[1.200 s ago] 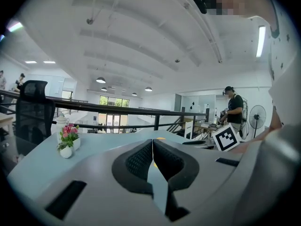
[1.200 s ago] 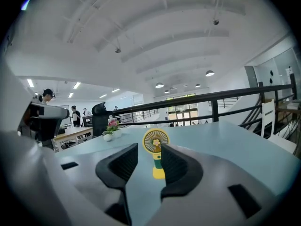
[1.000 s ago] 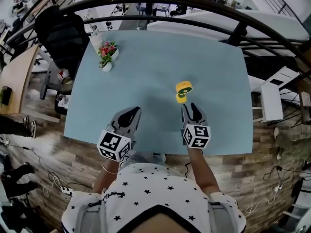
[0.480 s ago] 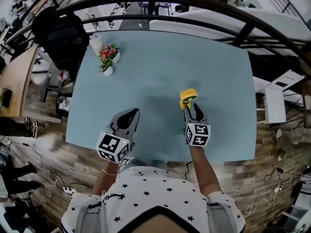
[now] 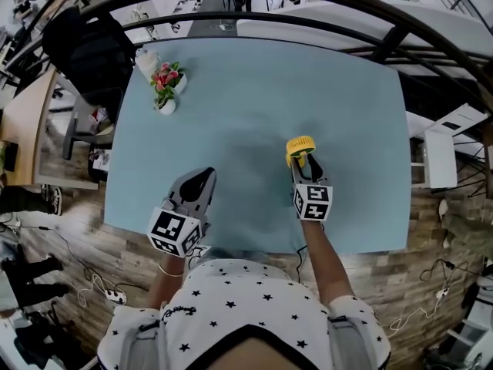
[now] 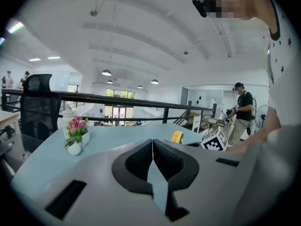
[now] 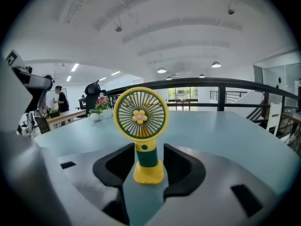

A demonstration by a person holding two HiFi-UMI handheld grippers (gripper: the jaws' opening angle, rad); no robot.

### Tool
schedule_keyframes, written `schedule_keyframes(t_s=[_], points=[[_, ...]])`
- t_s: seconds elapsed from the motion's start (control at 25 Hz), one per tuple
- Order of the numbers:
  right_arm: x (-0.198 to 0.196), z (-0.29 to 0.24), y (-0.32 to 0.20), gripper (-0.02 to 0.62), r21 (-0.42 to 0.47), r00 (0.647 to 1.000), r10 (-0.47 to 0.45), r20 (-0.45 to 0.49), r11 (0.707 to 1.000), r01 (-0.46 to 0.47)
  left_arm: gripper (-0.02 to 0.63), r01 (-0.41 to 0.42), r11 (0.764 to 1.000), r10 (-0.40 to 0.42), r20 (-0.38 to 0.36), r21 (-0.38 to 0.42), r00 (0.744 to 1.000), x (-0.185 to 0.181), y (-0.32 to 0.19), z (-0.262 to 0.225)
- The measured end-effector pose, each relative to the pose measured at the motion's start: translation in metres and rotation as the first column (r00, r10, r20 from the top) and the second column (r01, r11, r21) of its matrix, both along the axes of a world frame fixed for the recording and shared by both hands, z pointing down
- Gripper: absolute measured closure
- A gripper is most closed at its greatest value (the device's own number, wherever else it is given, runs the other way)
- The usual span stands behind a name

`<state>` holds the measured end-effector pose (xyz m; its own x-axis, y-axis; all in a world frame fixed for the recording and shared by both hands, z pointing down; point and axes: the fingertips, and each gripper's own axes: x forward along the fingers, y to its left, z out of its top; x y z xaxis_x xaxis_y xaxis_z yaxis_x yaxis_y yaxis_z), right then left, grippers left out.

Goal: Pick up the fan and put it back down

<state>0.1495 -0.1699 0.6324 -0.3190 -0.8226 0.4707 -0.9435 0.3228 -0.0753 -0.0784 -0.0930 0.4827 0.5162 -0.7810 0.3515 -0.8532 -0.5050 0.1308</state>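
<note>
Opening right hand-held gripper (image 7: 149, 150) straddles upright fan (image 7: 141, 117).

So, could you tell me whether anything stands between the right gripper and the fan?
Nothing visible does. The fan stands upright on the table, between the jaws of the right gripper, which are opening, with a gap on each side of its stem.

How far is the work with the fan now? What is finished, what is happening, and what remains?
Seemingly done: the fan stands upright on the table. In hand: the jaws of the right gripper are opening, with the fan's stem between them and a gap showing beside it, so this is likely the release. Left: draw that gripper back from the fan.
</note>
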Motion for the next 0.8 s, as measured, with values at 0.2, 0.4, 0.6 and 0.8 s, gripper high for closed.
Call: schedule_keyframes(t_s=[0.2, 0.4, 0.6, 0.8], points=[[-0.002, 0.006, -0.003, 0.396, -0.005, 0.999, -0.02, -0.033, 1.0, 0.02, 0.577, 0.012, 1.0, -0.012, 0.006, -0.01, 1.0, -0.004, 0.0, 0.002], [-0.004, 0.011, -0.005, 0.396, -0.01, 0.999, -0.031, -0.039, 0.999, 0.031, 0.577, 0.027, 1.0, -0.027, 0.014, -0.01, 1.0, -0.008, 0.003, 0.003], [-0.01, 0.012, -0.012, 0.396, -0.006, 0.998, -0.036, -0.043, 0.999, 0.036, 0.577, 0.047, 0.999, -0.047, 0.018, -0.013, 0.999, -0.015, 0.004, 0.002], [-0.014, 0.017, -0.021, 0.398, -0.006, 0.998, -0.029, -0.057, 1.0, 0.029, 0.577, 0.065, 0.998, -0.065, 0.027, -0.006, 0.998, -0.022, 0.004, 0.0]])
